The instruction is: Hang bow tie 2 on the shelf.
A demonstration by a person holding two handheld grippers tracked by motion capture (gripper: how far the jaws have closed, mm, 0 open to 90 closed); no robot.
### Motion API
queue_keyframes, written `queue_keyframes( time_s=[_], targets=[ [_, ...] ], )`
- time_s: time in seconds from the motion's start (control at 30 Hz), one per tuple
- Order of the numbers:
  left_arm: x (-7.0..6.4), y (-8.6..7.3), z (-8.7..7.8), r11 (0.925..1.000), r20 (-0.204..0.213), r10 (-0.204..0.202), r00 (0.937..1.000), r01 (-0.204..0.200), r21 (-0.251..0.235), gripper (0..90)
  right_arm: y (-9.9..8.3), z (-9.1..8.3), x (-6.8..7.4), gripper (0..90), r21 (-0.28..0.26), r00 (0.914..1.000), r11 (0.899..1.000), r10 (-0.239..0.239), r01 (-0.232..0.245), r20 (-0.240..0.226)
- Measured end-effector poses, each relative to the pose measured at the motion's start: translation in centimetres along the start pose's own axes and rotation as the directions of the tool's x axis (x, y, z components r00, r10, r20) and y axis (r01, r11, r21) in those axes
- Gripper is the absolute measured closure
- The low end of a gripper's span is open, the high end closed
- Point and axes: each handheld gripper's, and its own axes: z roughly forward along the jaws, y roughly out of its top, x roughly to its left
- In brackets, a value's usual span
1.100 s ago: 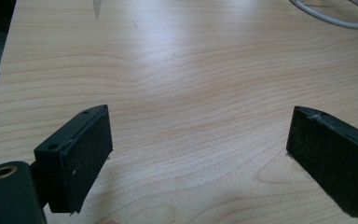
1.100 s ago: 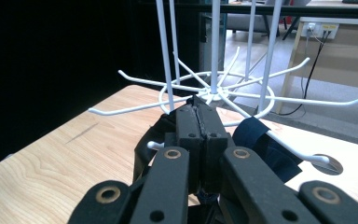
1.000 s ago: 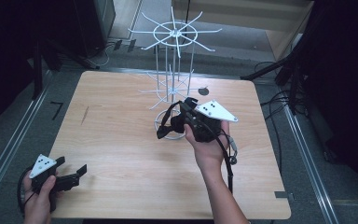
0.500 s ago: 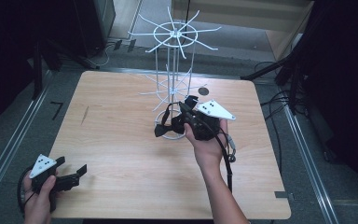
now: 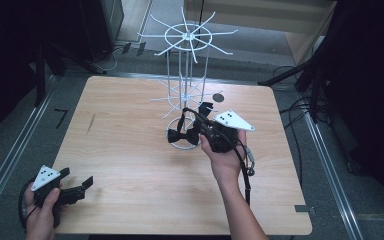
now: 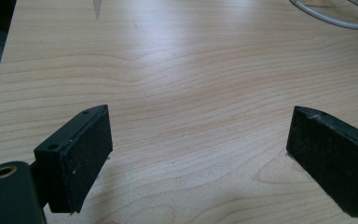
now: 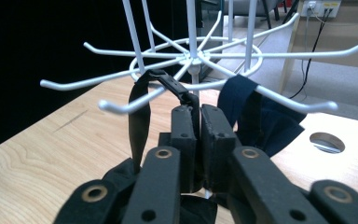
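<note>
A white wire rack [image 5: 186,60] with radiating hooks stands at the back middle of the wooden table [image 5: 125,160]. My right gripper [image 5: 199,128] is just in front of its base, shut on the strap of a black bow tie [image 5: 182,136] that dangles below it. In the right gripper view the jaws [image 7: 199,114] pinch the strap clasp, and the strap [image 7: 140,112] loops over a lower hook [image 7: 121,105]. Another dark fabric piece [image 7: 261,116] hangs from the hook to the right. My left gripper [image 5: 75,185] rests open at the table's front left corner, pads [image 6: 86,149] wide apart over bare wood.
A round cable hole [image 5: 218,97] lies in the table behind the right gripper. The rack's base ring [image 5: 180,132] sits on the wood. Dark stands and cables surround the table on the floor.
The right gripper and bow tie have shifted slightly left beside the rack's base. The left gripper has stayed put.
</note>
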Motion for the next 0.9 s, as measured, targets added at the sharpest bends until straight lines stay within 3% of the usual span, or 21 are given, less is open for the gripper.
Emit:
queue_keyframes(
  time_s=[0.33, 0.4, 0.53, 0.73, 0.9],
  targets=[
    [0.0, 0.0, 0.0, 1.0000, -0.001, 0.000, 1.0000, 0.000, 0.001, 7.4, -1.0, -0.4, -0.2, 71.3, 0.009, 0.9999, 1.000, -0.009, 0.009, -0.009],
    [0.0, 0.0, 0.0, 1.0000, -0.001, 0.000, 1.0000, 0.000, 0.001, 7.4, -1.1, -0.5, -0.2, 66.1, 0.004, 0.9997, 1.000, -0.013, 0.014, -0.020],
    [0.0, 0.0, 0.0, 1.0000, -0.001, 0.001, 1.0000, -0.001, 0.001, 7.4, -1.3, -0.8, -0.2, 47.2, 0.006, 0.9992, 1.000, -0.003, 0.003, -0.039],
    [0.0, 0.0, 0.0, 1.0000, -0.002, 0.003, 1.0000, -0.003, 0.002, 7.4, -1.5, -1.4, -0.4, 26.8, 0.002, 0.9940, 1.000, 0.031, -0.031, -0.105],
    [-0.1, 0.0, 0.0, 1.0000, -0.005, 0.003, 1.0000, -0.003, 0.001, 7.4, -1.7, -2.1, -0.5, 23.3, 0.012, 0.9898, 1.000, 0.028, -0.027, -0.140]
  ],
)
